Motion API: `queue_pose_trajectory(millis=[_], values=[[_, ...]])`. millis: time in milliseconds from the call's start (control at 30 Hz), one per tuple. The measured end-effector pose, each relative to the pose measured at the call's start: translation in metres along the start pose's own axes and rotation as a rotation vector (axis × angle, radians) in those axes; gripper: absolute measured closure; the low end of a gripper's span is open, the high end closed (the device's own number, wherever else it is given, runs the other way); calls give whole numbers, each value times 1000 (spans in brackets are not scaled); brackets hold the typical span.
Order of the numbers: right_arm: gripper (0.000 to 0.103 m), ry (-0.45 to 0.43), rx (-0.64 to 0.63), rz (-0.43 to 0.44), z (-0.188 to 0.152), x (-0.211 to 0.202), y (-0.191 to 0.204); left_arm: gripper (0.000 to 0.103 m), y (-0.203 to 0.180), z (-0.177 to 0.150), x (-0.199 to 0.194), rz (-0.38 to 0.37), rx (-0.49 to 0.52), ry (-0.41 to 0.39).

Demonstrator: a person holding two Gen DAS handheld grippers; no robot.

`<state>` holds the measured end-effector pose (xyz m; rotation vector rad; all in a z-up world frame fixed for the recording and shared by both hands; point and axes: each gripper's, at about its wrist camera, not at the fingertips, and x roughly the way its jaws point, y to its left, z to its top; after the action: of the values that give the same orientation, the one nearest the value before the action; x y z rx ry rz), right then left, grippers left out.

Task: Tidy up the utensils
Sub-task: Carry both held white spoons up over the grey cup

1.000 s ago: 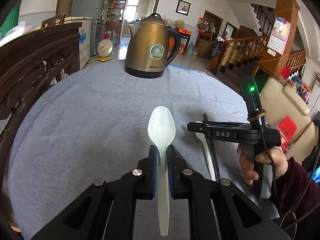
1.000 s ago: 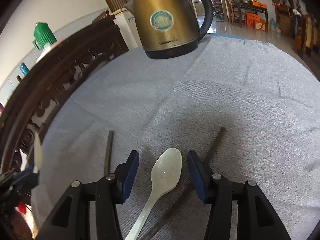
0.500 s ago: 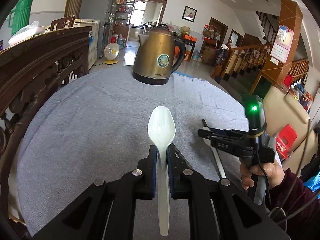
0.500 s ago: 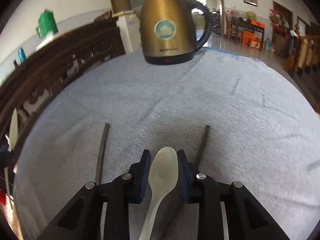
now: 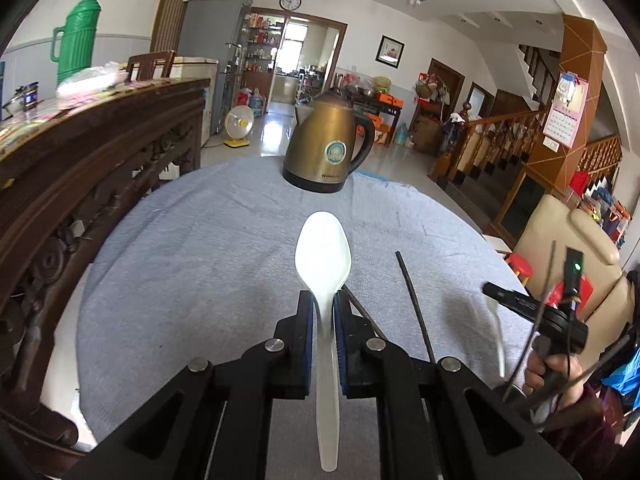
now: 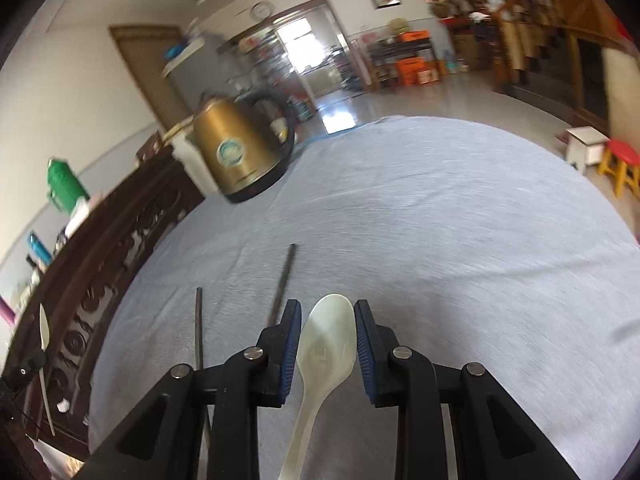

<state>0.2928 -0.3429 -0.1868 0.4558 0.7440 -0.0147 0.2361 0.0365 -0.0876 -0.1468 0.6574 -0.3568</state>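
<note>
Gripping one white spoon (image 5: 322, 256) by its neck, the left claw (image 5: 322, 316) keeps it lifted for sorting while the right claw (image 6: 327, 334) pinches another spoon (image 6: 326, 344) above the tabletop (image 6: 440, 220).

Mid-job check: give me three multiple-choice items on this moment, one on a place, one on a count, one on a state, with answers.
1. Where does the kettle stand?
A. on the far part of the grey cloth
B. on the floor
C. on the wooden cabinet

2. How many dark chopsticks lie on the cloth in the right wrist view?
A. none
B. two
C. four

3. What is the left gripper doing?
A. standing open and empty
B. gripping a chopstick
C. clamped on a white spoon

Answers: 1 A, its base sits on the cloth's far side. 2 B, one chopstick beside another. 3 C, the blue pads pinch the spoon's neck.
</note>
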Motion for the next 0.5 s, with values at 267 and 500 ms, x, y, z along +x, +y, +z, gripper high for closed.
queue_pose_trajectory(millis=[267,500], values=[[74,-194,48,-12,-6,-103,-12,93,-18,-1,-65,-34,-13,-152],[74,-421,5,36,4,-190,18,92,-49,-1,-105,-119,26,-255]])
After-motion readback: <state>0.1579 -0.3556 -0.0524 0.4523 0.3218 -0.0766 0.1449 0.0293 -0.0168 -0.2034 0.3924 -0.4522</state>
